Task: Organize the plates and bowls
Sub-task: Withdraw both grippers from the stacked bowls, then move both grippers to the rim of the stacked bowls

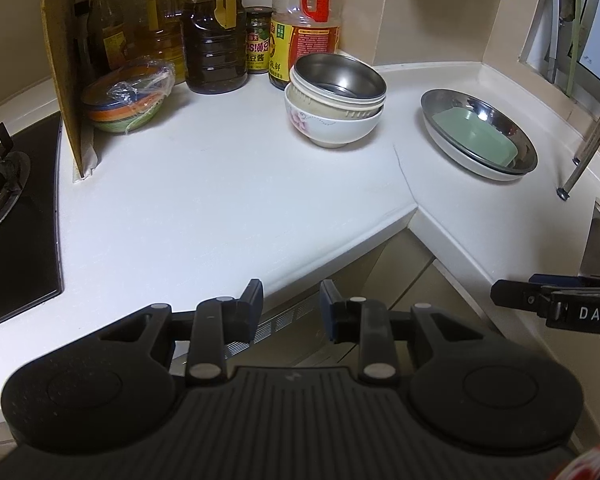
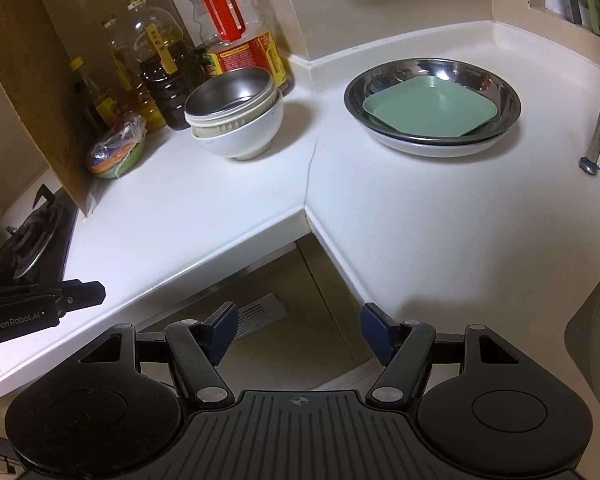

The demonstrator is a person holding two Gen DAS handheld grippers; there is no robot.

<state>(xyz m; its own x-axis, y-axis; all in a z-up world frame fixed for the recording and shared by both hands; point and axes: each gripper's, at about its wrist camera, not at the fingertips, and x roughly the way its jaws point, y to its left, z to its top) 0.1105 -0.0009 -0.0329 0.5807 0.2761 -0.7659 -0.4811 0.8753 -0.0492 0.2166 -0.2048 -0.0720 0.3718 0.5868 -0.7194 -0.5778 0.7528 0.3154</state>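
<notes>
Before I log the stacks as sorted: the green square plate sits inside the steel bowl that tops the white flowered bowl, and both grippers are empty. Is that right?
Not quite. The green square plate lies in the shallow steel dish by the window, which sits on a white plate, as the right wrist view shows. The steel bowl topping the white flowered bowl holds no plate. The left gripper and right gripper are indeed empty.

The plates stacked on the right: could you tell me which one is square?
The green plate on top; the steel dish under it and the white plate beneath are round.
</notes>
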